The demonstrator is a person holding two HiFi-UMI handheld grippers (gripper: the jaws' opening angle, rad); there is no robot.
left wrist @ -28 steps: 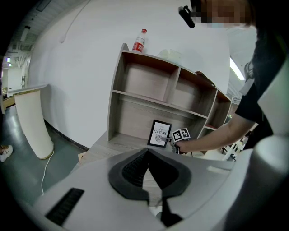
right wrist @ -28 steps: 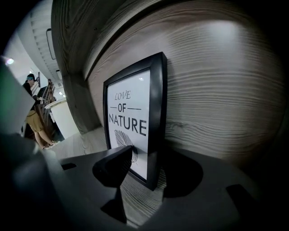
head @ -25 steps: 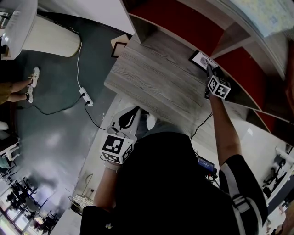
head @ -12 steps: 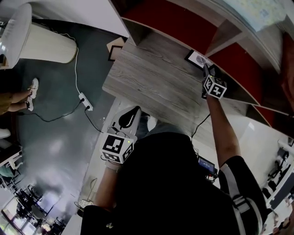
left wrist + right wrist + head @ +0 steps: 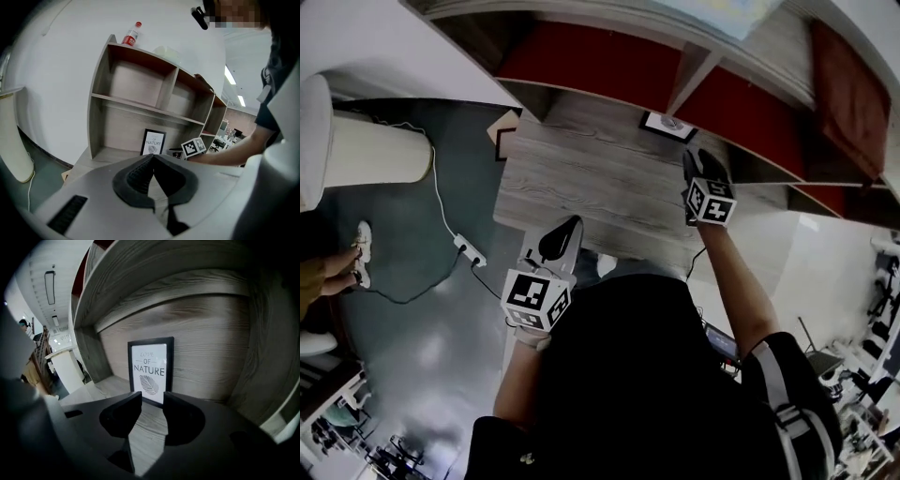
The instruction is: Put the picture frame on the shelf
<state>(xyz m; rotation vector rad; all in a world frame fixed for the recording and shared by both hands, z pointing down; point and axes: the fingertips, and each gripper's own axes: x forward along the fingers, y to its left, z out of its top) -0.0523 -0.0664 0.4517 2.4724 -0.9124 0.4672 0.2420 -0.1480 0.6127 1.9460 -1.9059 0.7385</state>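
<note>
Grey wood grain covers the shelf [image 5: 581,178], and the frame [image 5: 667,125] stands upright on its bottom board, set against the back panel with its face to the room. Seen from the right gripper view, the frame [image 5: 151,372] has a thin black border and a white print reading LOVE OF NATURE above a leaf drawing, and a side wall of the shelf rises to its right. The right hand-held gripper [image 5: 152,401] is low over the board just in front of the frame, its jaws closing with a clear gap between them; only bare board shows in that gap, and the frame is beyond the tips, not touched. In the head view this right hand-held gripper [image 5: 695,157] reaches forward at the end of an outstretched arm, near the frame. The left hand-held gripper [image 5: 570,227] is held back near the person's body, at the front edge of the board, well apart from the frame; in its own view its jaws [image 5: 152,157] meet at the tips with nothing in them. From there the frame [image 5: 153,142] shows under the middle board, and a bottle [image 5: 132,33] stands on top of the shelf [image 5: 140,105]. A white power strip [image 5: 469,251] with its cable lies on the dark floor to the left
</note>
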